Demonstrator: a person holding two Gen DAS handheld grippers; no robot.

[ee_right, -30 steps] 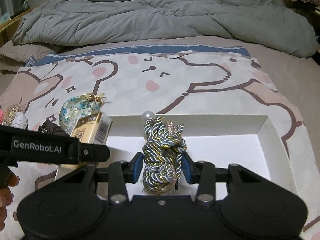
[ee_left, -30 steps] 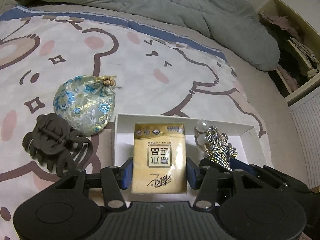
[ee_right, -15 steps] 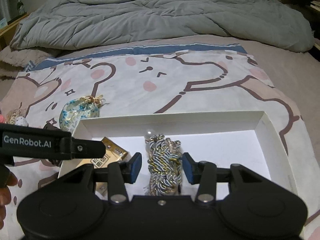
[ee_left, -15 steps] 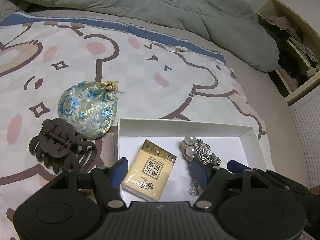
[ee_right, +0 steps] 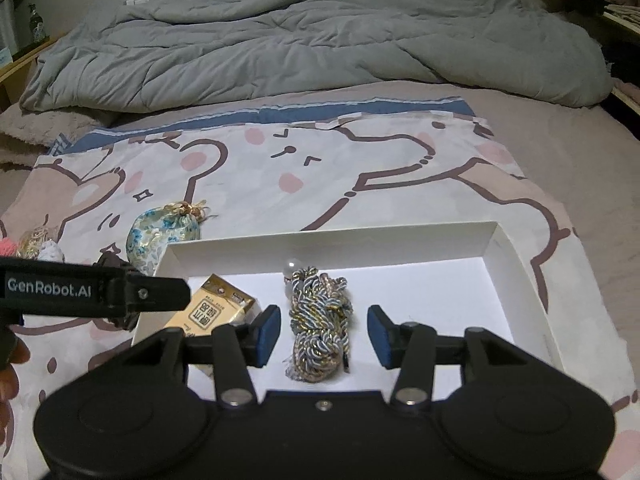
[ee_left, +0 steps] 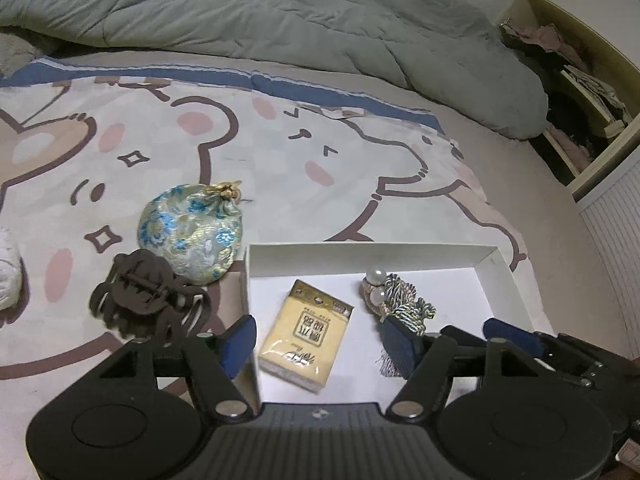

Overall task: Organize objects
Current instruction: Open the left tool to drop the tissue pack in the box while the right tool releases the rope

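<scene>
A white shallow box [ee_left: 372, 254] [ee_right: 520, 264] lies on the cartoon bedsheet. Inside it rest a yellow tissue packet [ee_left: 305, 334] [ee_right: 212, 312] and a braided cord tassel with pearls [ee_left: 394, 300] [ee_right: 320, 328]. My left gripper [ee_left: 320, 344] hovers open above the packet, its pads well clear of it. My right gripper [ee_right: 322, 336] hangs over the tassel with its jaws opening; the tassel lies loose between the blue pads, untouched. A floral brocade pouch [ee_left: 192, 234] [ee_right: 160, 236] and a dark hair claw [ee_left: 148, 300] lie on the sheet left of the box.
A rumpled grey duvet [ee_left: 280, 20] [ee_right: 320, 40] fills the far side of the bed. Small trinkets [ee_right: 36, 244] sit at the left edge of the sheet. An open cupboard with clothes [ee_left: 576, 92] stands at the right. A person's fingers [ee_right: 10, 368] show at the lower left.
Both grippers let go of their loads and rose: the tissue packet now lies flat in the box, the tassel lies loose on the box floor, and both pairs of jaws stand wider.
</scene>
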